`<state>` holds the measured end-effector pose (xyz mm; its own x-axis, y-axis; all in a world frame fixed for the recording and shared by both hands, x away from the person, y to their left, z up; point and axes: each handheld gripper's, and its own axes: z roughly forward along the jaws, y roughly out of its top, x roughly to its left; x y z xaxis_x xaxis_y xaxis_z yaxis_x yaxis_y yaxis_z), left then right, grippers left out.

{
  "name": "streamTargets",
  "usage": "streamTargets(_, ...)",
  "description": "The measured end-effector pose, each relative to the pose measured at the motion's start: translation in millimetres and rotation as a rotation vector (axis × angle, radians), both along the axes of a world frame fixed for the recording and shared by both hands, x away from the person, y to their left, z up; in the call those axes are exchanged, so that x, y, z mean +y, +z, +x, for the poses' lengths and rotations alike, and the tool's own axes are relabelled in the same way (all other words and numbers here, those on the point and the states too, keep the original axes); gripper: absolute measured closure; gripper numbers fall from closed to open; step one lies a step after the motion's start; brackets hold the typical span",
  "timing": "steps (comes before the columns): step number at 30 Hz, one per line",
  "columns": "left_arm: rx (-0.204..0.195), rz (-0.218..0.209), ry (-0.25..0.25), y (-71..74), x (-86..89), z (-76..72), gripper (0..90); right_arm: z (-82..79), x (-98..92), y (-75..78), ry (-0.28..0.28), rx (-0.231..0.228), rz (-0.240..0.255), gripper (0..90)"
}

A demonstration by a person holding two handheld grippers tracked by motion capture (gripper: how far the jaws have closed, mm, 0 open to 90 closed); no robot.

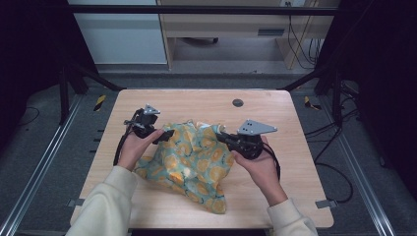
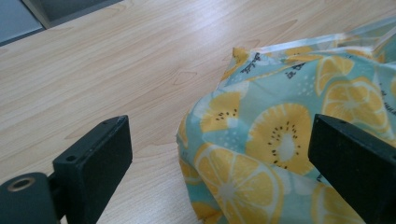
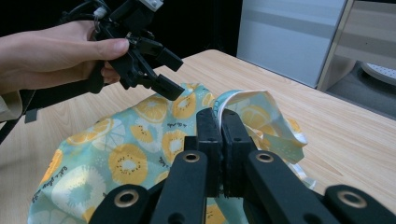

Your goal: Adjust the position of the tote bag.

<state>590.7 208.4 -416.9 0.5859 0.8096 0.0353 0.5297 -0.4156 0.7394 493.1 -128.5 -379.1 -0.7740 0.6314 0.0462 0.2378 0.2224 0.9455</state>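
Right gripper (image 3: pixel 218 122) pinching cloth (image 3: pixel 135 154) edge, close-up

A light wooden table (image 1: pixel 147 196) carries a crumpled lemon-print cloth (image 1: pixel 196 162) across its middle, the one thing lying in the way. Bare wood runs along the far edge, broken by a small dark round plug (image 1: pixel 238 103), and down the left and right sides. The left gripper (image 1: pixel 167 135), jaws spread wide, sits at the cloth's left edge with free tabletop beside it. The right gripper (image 1: pixel 220 135) is clamped on a raised fold (image 3: pixel 233 100), blocking the cloth's right side. Both forearms cross the near edge.
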Motion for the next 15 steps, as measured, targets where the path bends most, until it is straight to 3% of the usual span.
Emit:
streamTargets(9, 0.014, -0.019, 0.004, -8.5, 2.5, 9.3, 5.6, 3.1, -8.3, -5.2, -0.016, 0.01, -0.007, 88.5)
streamTargets(13, 0.005, -0.031, -0.003, -9.2, 3.1, 5.9, 5.5, 2.6, -16.6, -8.5, -0.035, 0.014, -0.01, 88.3)
streamTargets(15, 0.011, -0.018, -0.007, -10.4, 3.5, 4.4, 5.5, 3.0, -18.5, -9.3, -0.041, 0.016, -0.006, 88.3)
